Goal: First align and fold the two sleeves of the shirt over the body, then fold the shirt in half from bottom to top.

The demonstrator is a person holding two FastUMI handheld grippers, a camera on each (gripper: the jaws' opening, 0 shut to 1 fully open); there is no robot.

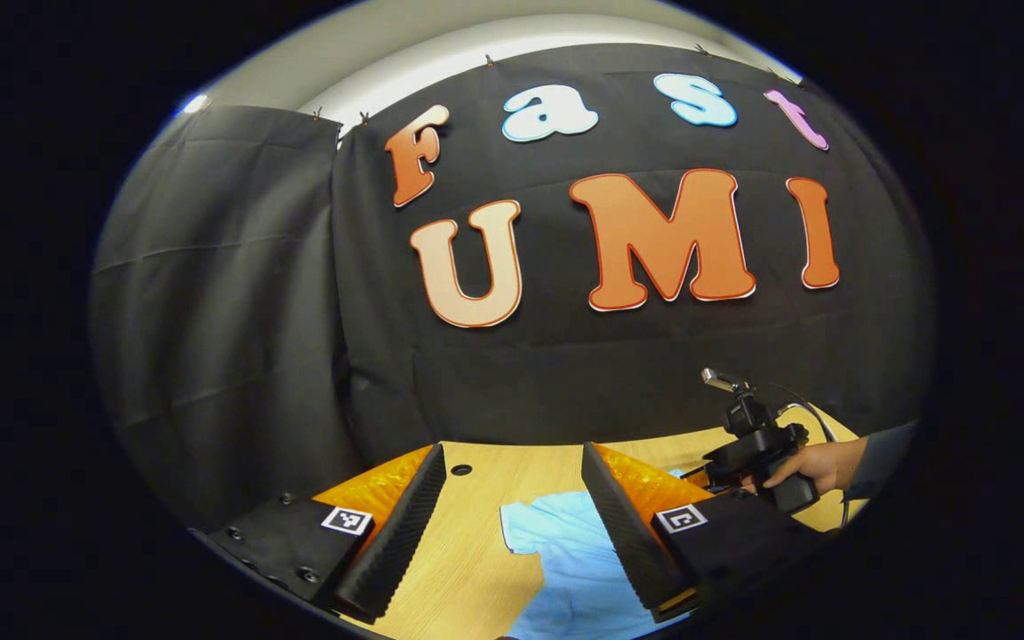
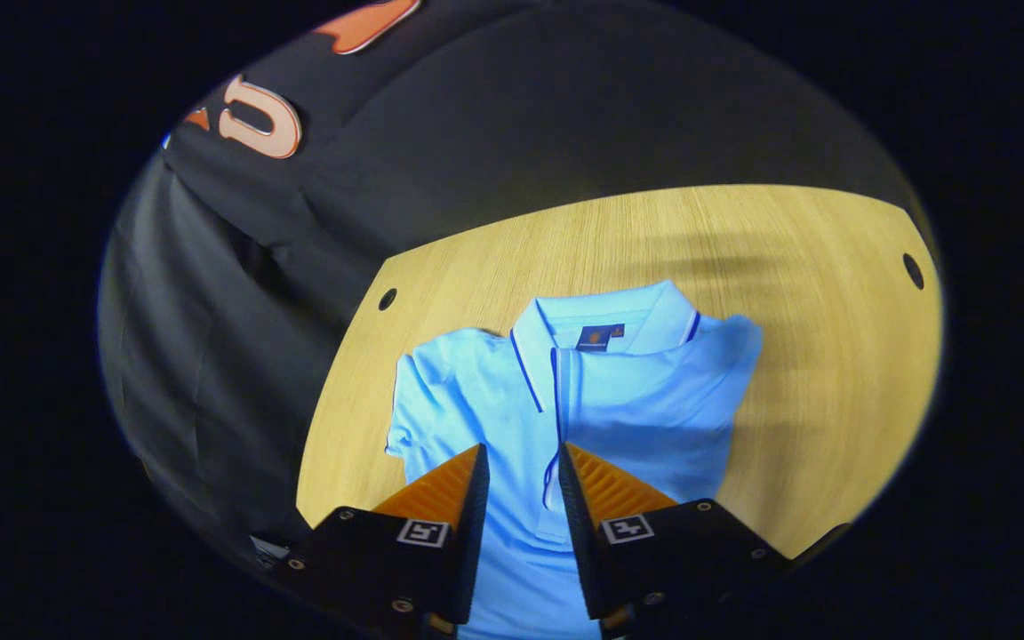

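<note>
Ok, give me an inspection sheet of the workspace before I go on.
Surface: wooden table with round holes near its corners.
Job's things: light blue polo shirt lying flat, collar toward the wall.
Clutter: nothing seen.
Grippers: left gripper jaws open above the table; right gripper jaws apart over the shirt, gripping nothing.
Cables: a cable runs from the right gripper.
Surroundings: black cloth wall; a hand holds the right gripper.

The right tool (image 2: 518,462) hangs with its jaws apart over the light blue shirt (image 2: 619,400), which lies flat on the wooden bench (image 2: 832,356), collar toward the wall.
</note>
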